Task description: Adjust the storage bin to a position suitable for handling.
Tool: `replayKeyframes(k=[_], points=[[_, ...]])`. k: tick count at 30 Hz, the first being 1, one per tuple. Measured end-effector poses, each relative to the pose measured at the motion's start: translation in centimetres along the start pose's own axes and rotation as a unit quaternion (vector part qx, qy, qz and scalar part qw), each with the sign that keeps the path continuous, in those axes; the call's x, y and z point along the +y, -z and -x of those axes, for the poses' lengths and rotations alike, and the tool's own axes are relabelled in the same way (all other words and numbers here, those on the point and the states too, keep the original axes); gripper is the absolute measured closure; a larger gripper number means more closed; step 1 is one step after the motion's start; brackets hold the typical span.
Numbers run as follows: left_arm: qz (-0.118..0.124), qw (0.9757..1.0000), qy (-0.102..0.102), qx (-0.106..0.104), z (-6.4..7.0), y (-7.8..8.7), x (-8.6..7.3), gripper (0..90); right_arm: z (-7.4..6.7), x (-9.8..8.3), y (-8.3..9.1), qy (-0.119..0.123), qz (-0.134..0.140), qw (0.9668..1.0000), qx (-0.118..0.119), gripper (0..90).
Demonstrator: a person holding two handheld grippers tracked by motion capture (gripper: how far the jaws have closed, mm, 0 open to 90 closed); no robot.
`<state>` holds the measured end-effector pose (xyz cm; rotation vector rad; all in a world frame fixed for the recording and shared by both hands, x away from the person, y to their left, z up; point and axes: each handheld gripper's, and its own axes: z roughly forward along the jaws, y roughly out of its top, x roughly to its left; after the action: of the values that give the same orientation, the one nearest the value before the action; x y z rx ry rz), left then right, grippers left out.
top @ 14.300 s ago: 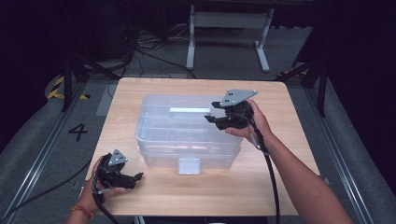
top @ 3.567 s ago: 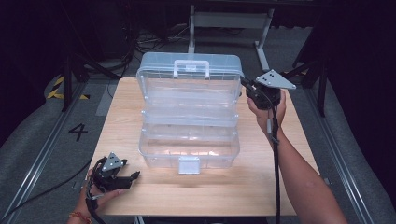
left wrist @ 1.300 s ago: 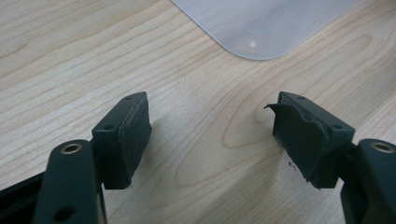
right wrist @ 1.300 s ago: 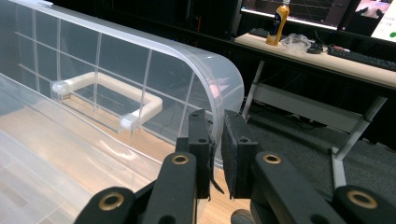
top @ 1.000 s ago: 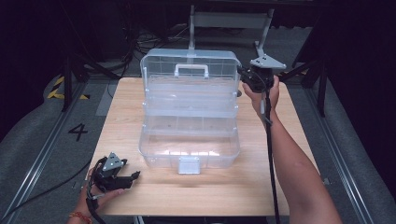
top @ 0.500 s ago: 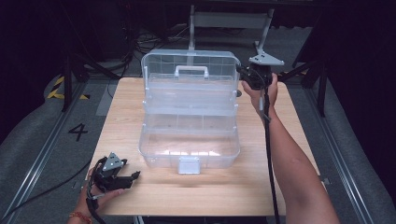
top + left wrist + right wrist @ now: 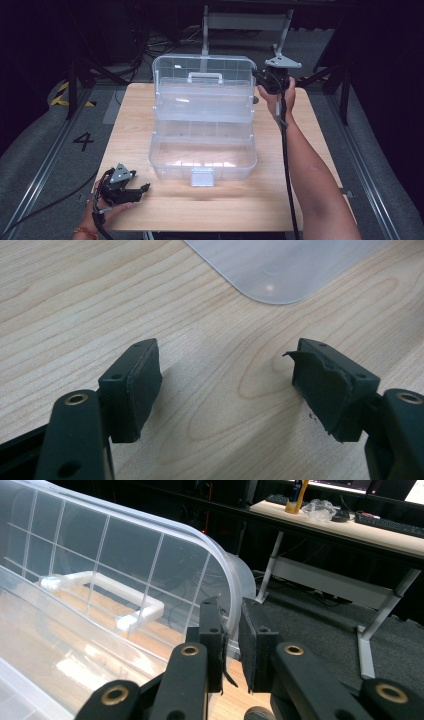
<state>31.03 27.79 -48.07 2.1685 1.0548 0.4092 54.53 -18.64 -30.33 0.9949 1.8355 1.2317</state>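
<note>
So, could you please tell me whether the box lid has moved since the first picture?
Yes. The lid has swung up from the box and stands open toward the table's far edge, pinched by the right gripper.

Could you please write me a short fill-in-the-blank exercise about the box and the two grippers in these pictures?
1. The lid of the clear box stands ____.
2. The right gripper is shut on the lid's ____.
3. The left gripper rests with its jaws ____ and nothing between them.
4. The box sits on a ____ table.

Missing words: open; rim; open; wooden
</note>
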Motion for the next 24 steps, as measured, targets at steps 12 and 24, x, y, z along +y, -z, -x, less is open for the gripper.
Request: replayKeyframes(k=[12,24], points=[[0.001,1.0000,0.001,0.000,0.0,0.0,0.0,28.1,0.4,-0.3,-0.8,-0.010,-0.002,0.9999,0.005,81.0],[0.001,1.0000,0.001,-0.002,0.0,0.0,0.0,28.1,0.7,-0.4,-1.6,-0.006,-0.007,0.9999,0.004,80.1]])
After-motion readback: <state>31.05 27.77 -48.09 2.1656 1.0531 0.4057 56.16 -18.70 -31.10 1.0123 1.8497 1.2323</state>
